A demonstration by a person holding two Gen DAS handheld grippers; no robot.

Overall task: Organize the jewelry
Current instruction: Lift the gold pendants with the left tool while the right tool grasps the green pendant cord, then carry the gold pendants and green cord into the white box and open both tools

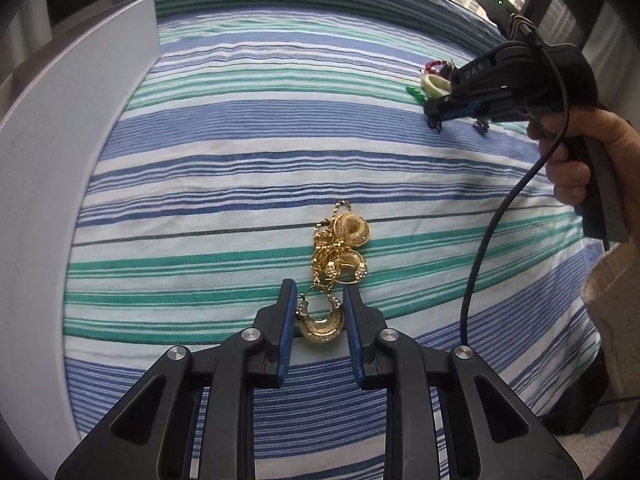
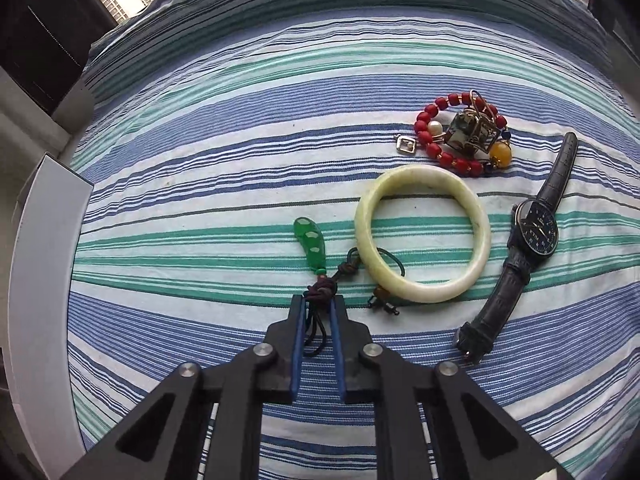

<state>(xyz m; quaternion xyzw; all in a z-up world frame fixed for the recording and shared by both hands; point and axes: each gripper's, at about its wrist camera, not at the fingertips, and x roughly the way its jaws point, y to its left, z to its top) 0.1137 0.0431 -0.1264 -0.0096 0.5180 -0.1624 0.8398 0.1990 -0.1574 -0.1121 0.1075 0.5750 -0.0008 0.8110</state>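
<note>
A pile of gold jewelry lies on the striped cloth. My left gripper is open around a gold crescent earring at the pile's near end, its pads close beside it. My right gripper has its jaws nearly shut on the dark cord of a green pendant. A pale jade bangle, a red bead bracelet with charms and a black watch lie to the right of it. The right gripper also shows in the left wrist view.
A white box wall stands at the left of the cloth; it also shows in the right wrist view. A hand holds the right gripper, with a cable hanging down. Windows lie beyond the far edge.
</note>
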